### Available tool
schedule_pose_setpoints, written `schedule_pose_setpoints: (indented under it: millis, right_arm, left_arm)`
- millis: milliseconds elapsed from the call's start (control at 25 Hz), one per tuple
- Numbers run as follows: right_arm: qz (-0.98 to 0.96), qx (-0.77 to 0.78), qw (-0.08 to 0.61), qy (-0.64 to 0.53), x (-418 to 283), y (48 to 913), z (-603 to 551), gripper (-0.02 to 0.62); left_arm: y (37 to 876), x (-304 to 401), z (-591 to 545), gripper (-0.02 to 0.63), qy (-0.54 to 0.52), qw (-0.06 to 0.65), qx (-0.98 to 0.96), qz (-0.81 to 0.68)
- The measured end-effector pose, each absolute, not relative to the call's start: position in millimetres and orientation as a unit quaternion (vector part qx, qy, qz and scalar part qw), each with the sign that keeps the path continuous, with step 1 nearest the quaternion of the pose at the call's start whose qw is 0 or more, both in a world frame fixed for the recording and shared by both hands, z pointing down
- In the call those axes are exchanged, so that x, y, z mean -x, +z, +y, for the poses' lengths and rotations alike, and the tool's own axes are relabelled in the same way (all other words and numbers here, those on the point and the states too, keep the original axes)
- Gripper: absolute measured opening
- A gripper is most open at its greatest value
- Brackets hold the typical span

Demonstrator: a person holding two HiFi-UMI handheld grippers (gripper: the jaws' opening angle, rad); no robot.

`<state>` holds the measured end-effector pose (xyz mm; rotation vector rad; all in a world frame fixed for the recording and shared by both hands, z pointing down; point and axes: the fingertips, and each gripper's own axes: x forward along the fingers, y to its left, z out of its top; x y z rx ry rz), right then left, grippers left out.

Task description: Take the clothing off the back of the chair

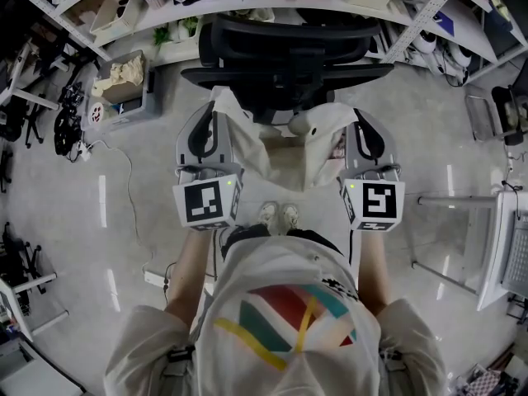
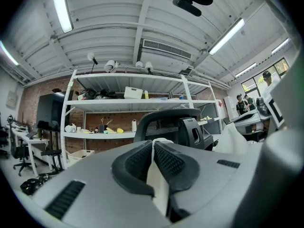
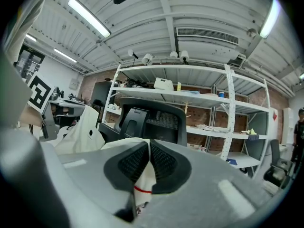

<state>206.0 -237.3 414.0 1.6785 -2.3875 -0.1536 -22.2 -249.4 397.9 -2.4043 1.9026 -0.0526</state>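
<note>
A cream-white garment (image 1: 285,151) hangs stretched between my two grippers, in front of a black office chair (image 1: 285,60) and apart from its back. My left gripper (image 1: 216,120) is shut on the garment's left corner; white cloth (image 2: 156,179) runs between its dark pads (image 2: 135,163). My right gripper (image 1: 356,126) is shut on the right corner, where cloth with a red stitch (image 3: 142,186) is pinched between its pads (image 3: 166,164). The chair's headrest (image 2: 168,122) and backrest (image 3: 152,120) stand just beyond both grippers.
White metal shelving (image 1: 247,11) with boxes and clutter runs behind the chair. A bin of items (image 1: 124,85) and a cable (image 1: 124,172) lie on the floor at left. A white frame (image 1: 487,238) stands at right. My feet (image 1: 278,215) are below the garment.
</note>
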Motion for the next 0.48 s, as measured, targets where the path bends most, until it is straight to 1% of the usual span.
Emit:
schedule_pose_setpoints:
  millis: [480]
  right_arm:
    - [-0.807,-0.577,0.112,-0.058,-206.7,412.1,-232.7,0.007]
  left_arm:
    - [395.9,25.0,-242.3,0.020,-0.016,0.038,0.785,0.618]
